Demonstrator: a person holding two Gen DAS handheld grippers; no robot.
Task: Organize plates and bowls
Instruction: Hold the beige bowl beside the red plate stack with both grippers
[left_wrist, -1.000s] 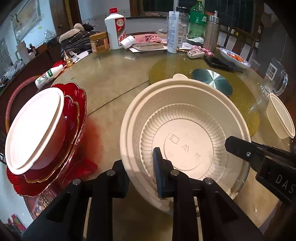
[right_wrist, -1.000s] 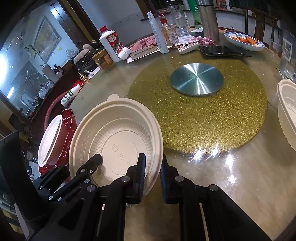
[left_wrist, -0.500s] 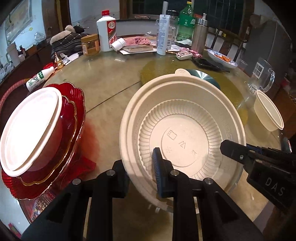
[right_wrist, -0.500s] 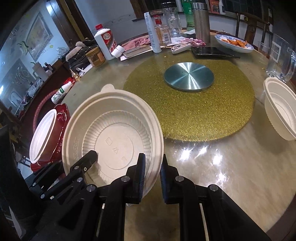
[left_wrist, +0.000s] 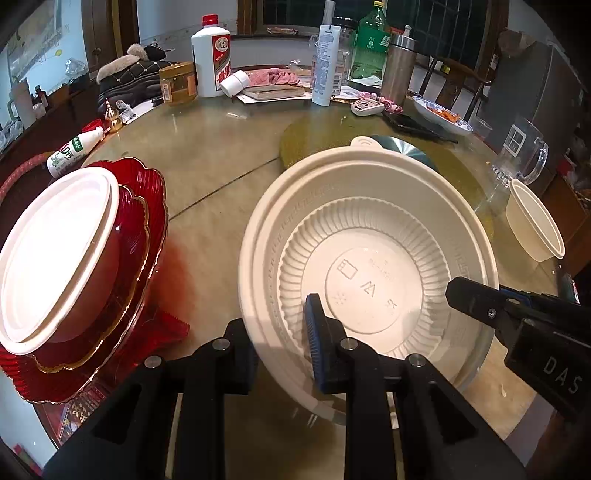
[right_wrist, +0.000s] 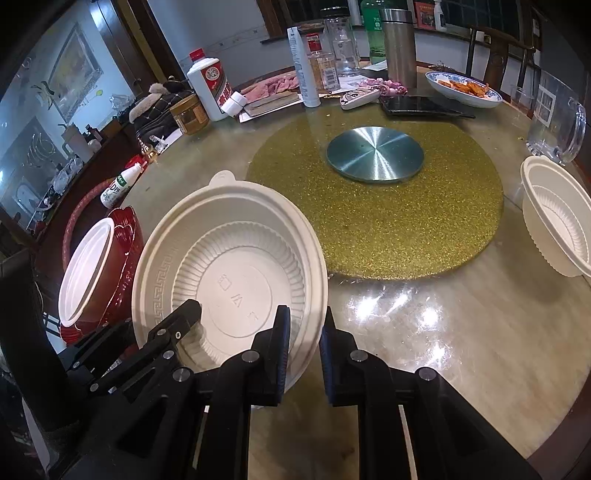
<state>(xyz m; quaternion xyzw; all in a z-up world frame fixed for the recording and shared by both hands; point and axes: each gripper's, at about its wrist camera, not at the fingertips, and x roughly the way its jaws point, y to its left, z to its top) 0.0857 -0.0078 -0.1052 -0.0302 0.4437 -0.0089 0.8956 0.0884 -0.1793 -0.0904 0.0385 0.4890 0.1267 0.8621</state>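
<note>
Left wrist view first: a big cream bowl (left_wrist: 369, 266) fills the middle, empty, ribbed inside, tilted and held up off the table (left_wrist: 221, 155). The left gripper (left_wrist: 280, 343) is clamped on its near rim, one finger outside the wall, the blue-padded finger inside. The right gripper (left_wrist: 476, 299) comes in from the right edge, one tip over the bowl's inner wall. Off to the left, red plates (left_wrist: 147, 206) are stacked with a white bowl (left_wrist: 55, 251) sitting in them; nothing visible inside it. Far right, a second cream bowl (left_wrist: 535, 225) stands near a glass mug (left_wrist: 521, 155).

Right wrist view now: the same big bowl (right_wrist: 229, 273) lies left of centre, empty, and the right gripper (right_wrist: 304, 354) pinches its rim, left finger inside, right finger outside. The left gripper (right_wrist: 184, 317) grips the opposite side. Red plates (right_wrist: 125, 251) with the white bowl (right_wrist: 86, 269) sit further left. The other cream bowl (right_wrist: 557, 218) rests empty at the right, beside the gold mat (right_wrist: 388, 221). A blue-patterned dish (right_wrist: 461, 90) at the back holds orange food.
</note>
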